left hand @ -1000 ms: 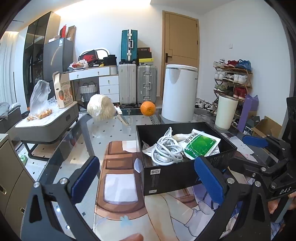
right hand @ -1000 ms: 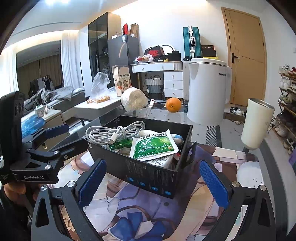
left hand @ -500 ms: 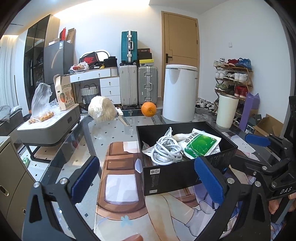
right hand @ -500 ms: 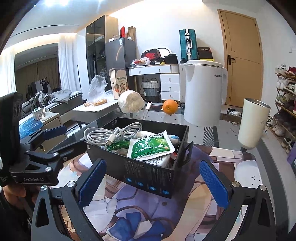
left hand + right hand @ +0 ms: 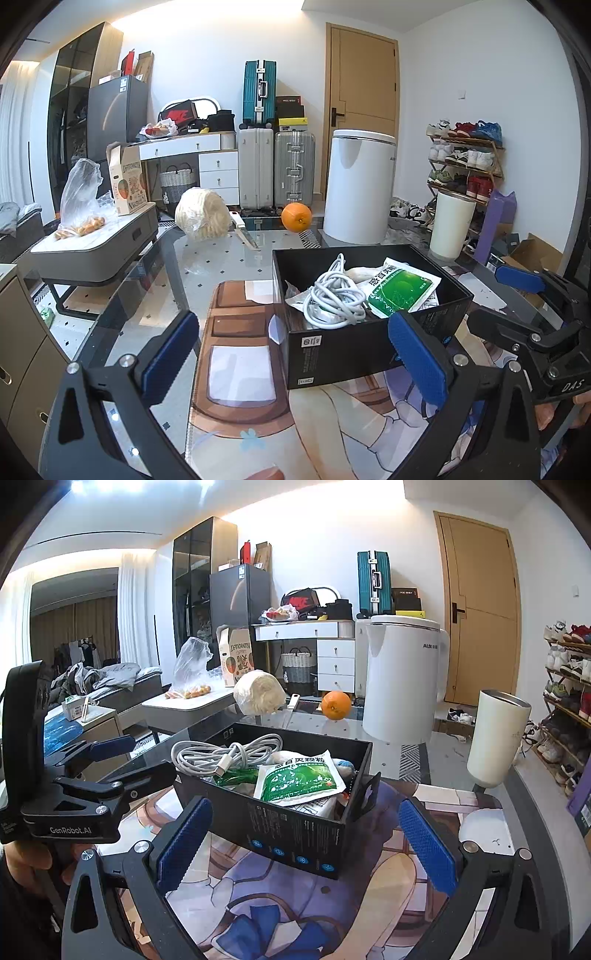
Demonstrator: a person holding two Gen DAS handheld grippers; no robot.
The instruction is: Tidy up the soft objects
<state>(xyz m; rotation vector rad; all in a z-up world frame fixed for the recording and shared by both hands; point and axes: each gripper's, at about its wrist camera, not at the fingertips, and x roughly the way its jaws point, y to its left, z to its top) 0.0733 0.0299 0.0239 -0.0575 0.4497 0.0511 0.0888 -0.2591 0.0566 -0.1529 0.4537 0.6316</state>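
Tabletop black box (image 5: 354, 343) holds cable (image 5: 334, 299), green packet (image 5: 400, 290).

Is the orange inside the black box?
No, the round orange sits on the glass table beyond the black cardboard box.

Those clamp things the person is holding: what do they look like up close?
Both are black angular frames with silver bolts. The left gripper and right gripper each carry two fingers faced with ridged blue pads. Seen side-on, the left one bears white "GenRobot.AI" lettering, the right one "DAS". No cables show.
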